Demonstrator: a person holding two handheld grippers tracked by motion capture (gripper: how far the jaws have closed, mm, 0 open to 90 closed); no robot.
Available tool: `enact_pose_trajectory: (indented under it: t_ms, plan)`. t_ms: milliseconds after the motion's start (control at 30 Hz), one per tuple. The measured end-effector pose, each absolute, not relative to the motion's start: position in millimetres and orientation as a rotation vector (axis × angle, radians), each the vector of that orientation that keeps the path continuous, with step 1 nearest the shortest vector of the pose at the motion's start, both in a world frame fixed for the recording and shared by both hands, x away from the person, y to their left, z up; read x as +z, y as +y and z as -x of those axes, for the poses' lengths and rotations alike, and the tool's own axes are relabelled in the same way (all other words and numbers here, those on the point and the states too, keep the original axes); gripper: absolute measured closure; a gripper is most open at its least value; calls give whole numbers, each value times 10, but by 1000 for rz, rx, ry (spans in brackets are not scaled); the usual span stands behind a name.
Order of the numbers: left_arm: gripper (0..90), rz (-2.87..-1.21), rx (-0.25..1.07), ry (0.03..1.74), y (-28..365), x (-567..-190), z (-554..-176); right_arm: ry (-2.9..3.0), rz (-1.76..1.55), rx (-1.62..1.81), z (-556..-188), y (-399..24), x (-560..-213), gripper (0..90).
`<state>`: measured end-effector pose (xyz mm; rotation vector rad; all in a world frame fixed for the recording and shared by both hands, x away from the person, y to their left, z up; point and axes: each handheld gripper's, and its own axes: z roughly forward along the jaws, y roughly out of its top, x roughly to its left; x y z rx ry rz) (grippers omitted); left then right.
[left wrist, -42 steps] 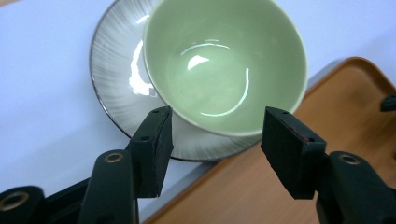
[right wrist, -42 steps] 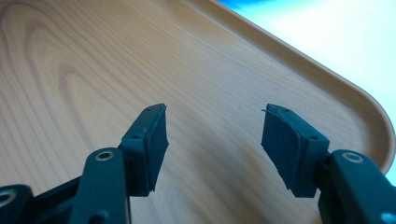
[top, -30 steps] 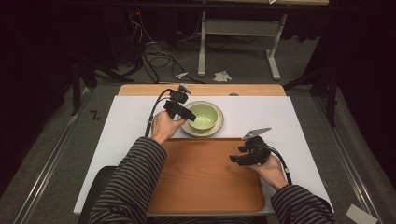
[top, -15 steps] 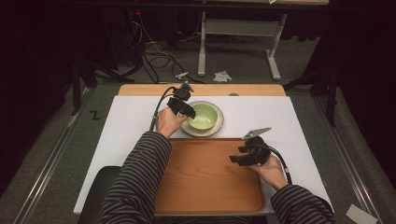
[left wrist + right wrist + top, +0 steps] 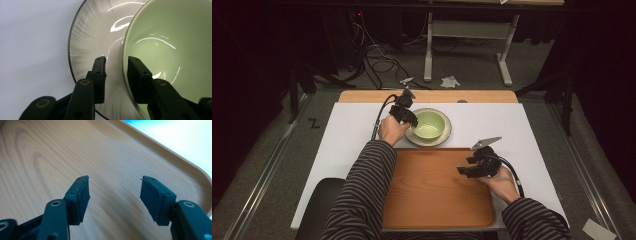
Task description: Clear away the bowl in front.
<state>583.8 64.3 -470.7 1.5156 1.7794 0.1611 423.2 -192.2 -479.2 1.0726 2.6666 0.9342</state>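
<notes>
— Green bowl (image 5: pixel 429 124) sits on a pale saucer (image 5: pixel 447 135) at the far side of the white table (image 5: pixel 347 145), just beyond the tray's far rim. Why is the left gripper (image 5: pixel 115 68) set like that?

— Its jaws straddle the bowl's rim: one pad outside, over the saucer, the other inside the bowl. A gap shows between the outer pad and the wall, so they stand partly open and have not yet closed on anything. Gripping the rim is likely the only way to lift a bowl with narrow tongs.

— And the right gripper (image 5: pixel 113 195)?

— Wide apart, holding nothing, low over the wooden tray (image 5: pixel 37 157) near its right edge. From above, the right hand (image 5: pixel 497 180) rests there, well apart from the bowl.

— Waiting, then?

— Probably keeping clear, perhaps ready to steady the tray if the bowl comes onto it
</notes>
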Motion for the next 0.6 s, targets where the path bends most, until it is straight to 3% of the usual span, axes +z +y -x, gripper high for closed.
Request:
enact_pose_trajectory:
  t_ms: [600]
  plan:
    - [840, -1458, 81, 1831, 597, -4814, -5934, 2668, -1069, 934, -4237, -1921, -4795, 417]
